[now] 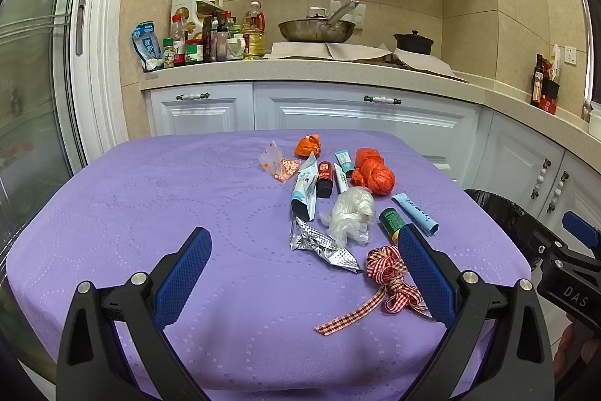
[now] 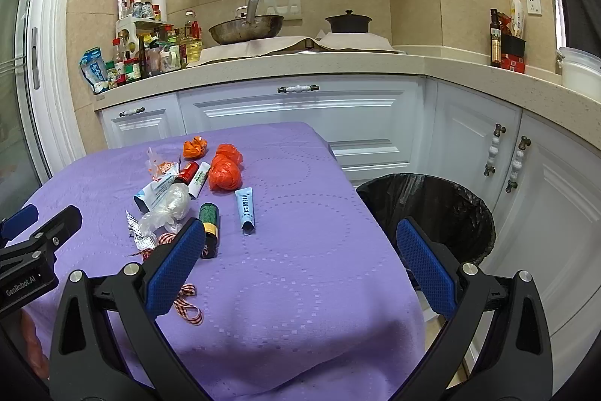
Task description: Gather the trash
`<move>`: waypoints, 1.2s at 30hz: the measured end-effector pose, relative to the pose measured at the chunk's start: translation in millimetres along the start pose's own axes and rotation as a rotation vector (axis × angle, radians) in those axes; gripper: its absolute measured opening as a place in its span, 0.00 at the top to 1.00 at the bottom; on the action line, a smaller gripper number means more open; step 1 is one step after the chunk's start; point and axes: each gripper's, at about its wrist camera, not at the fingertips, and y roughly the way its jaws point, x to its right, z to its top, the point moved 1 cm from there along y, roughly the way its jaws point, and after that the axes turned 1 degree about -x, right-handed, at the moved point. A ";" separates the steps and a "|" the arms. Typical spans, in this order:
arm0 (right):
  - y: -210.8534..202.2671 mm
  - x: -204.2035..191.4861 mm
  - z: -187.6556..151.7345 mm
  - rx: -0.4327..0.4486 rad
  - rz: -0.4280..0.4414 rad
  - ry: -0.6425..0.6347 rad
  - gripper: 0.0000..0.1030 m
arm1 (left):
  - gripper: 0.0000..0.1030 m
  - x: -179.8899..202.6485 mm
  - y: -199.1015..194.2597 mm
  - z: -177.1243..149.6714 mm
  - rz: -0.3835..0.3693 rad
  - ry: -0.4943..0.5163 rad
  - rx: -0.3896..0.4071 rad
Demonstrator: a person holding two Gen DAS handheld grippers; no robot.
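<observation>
My left claw [image 1: 304, 269] is spread wide and empty; its right finger hides part of the ribbon [image 1: 385, 273] and the green bottle [image 1: 390, 220]. My right claw [image 2: 300, 262] is spread too, holding nothing. The trash lies ahead and left of it on the purple cloth [image 2: 300, 250]. The bin [image 2: 443, 205] stands off the table's right edge, partly behind my finger.

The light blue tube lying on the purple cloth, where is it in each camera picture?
Left wrist view: the light blue tube lies right of centre, just past the tip of the right-hand blue finger.
Right wrist view: the tube lies left of centre, between the two blue fingers and farther away.
Shared landmark: the big orange bag sits just beyond the tube in both.
</observation>
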 end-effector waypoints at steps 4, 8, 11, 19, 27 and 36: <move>0.0 0.6 -0.1 0.000 0.001 0.001 0.03 | 0.06 1.5 2.2 0.9 0.000 0.000 -0.007; -0.1 1.2 0.0 0.001 0.001 0.001 0.03 | 0.06 1.8 1.7 0.8 -0.003 0.003 -0.010; -0.2 1.2 0.2 0.002 0.001 0.001 0.03 | 0.06 3.9 2.2 0.3 -0.005 0.005 -0.010; -0.2 1.4 0.7 0.002 0.002 0.002 0.03 | 0.06 5.0 3.0 0.3 -0.005 0.005 -0.011; 0.6 1.3 0.2 0.002 0.002 0.003 0.03 | 0.06 3.6 2.9 1.3 -0.007 0.007 -0.013; 0.7 1.1 -0.2 0.003 0.003 0.004 0.03 | 0.06 1.4 3.1 0.7 -0.006 0.001 -0.015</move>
